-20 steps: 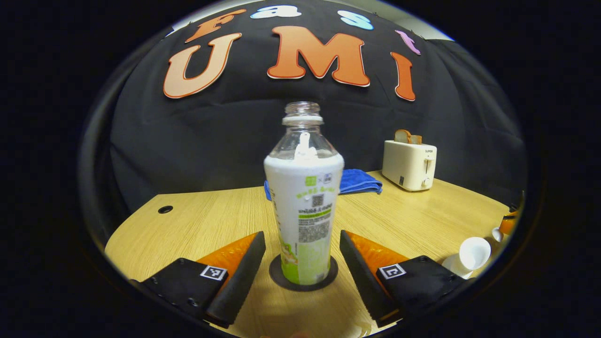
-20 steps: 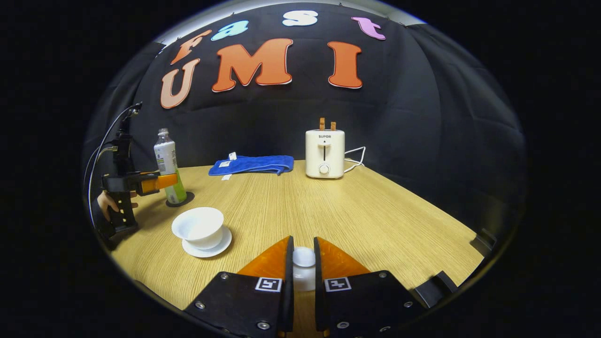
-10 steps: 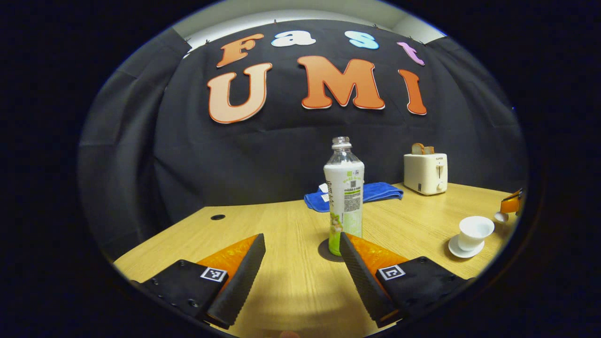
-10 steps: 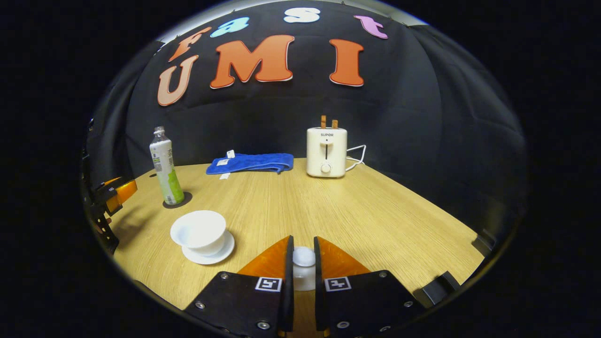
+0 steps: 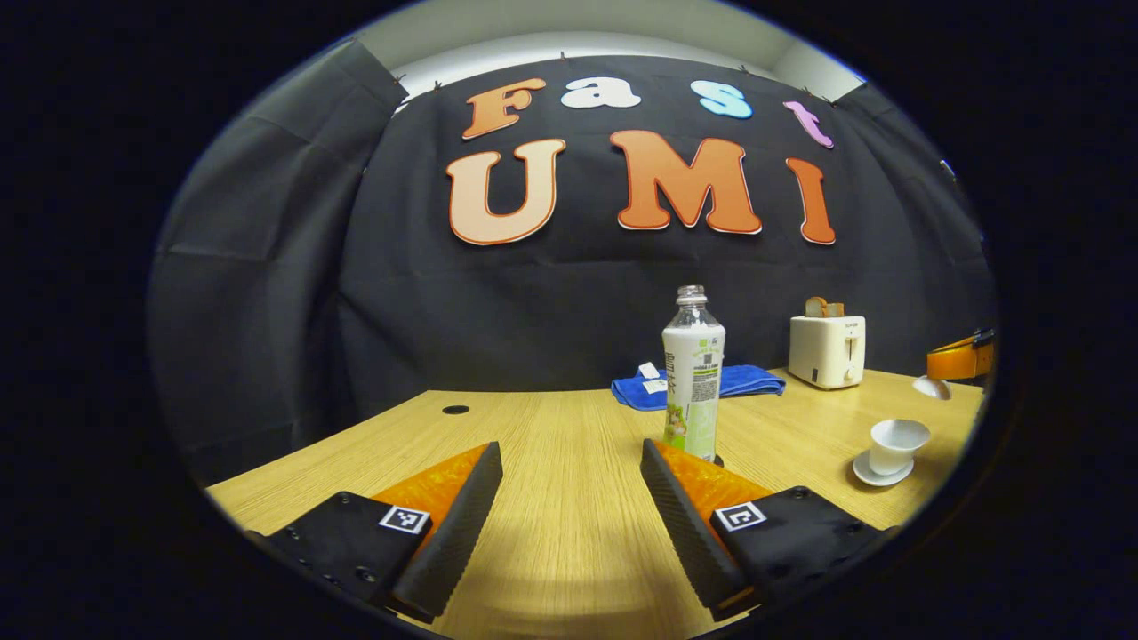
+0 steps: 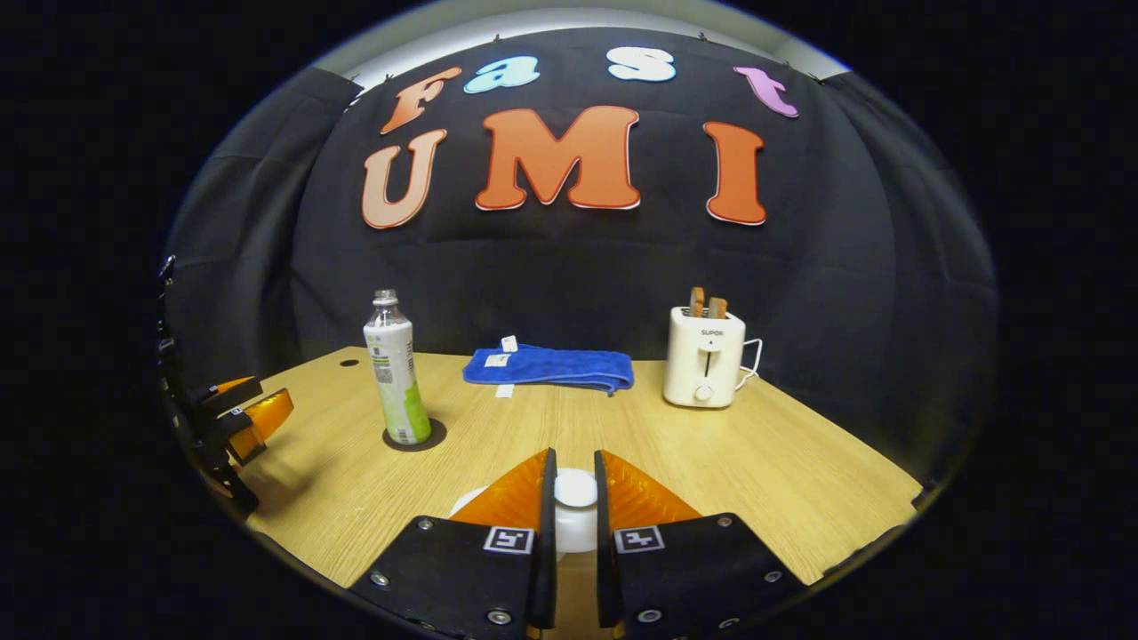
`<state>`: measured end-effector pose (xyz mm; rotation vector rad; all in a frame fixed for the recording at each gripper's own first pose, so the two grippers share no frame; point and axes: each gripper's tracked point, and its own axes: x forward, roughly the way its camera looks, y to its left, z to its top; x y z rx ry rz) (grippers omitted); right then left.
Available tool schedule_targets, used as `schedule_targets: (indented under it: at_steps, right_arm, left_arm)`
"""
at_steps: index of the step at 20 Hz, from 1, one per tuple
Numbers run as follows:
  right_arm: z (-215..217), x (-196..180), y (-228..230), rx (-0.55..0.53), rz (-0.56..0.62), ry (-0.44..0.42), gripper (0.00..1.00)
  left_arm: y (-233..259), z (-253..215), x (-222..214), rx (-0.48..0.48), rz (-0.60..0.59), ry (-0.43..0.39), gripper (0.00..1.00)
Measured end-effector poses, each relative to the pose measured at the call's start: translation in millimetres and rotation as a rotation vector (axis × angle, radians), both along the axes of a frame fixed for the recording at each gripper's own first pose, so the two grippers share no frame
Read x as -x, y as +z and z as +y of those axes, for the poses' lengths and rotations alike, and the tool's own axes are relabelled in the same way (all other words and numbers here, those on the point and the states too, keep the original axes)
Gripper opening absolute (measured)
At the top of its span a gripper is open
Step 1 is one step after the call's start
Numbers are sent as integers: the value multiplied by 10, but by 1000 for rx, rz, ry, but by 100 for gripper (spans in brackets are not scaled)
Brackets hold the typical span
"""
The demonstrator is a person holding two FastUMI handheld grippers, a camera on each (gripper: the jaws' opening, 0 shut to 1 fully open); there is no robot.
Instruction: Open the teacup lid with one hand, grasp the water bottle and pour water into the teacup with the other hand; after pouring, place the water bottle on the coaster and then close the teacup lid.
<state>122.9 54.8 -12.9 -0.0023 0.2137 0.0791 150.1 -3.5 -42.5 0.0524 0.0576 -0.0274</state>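
Two claws work over a wooden surface (image 5: 551, 533) with broad bare room at its near edge. Nearest in the left gripper view, the left claw (image 5: 569, 516) hangs with its fingers spread wide apart, holding nothing, level and low above the wood. Just beyond its right finger, the water bottle (image 5: 693, 373) stands upright and uncapped on a dark coaster (image 6: 414, 437), apart from the claw. Farther right, near the surface's edge, the open teacup (image 5: 898, 442) sits on its saucer (image 5: 878, 471). In the right gripper view, the right claw (image 6: 573, 511) is clamped on the knob of the white teacup lid (image 6: 575, 511), held above the surface. At the back, a folded blue towel (image 6: 551, 366) and a cream toaster (image 6: 705, 357) line the far edge.
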Motion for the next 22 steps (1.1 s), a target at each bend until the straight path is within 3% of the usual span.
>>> schedule_targets:
  at_steps: [6, 17, 22]
  right_arm:
    - [310, -101, -170, 17, 20, 60, 19]
    - [380, -79, -349, 36, 60, 88, 19]
    - [353, -66, -362, 31, 58, 92, 24]
  left_arm:
    - [17, -8, 16, -3, -5, 3, 100]
    - [9, -15, 21, -2, -5, 6, 98]
    - [4, -22, 11, -2, -5, 6, 100]
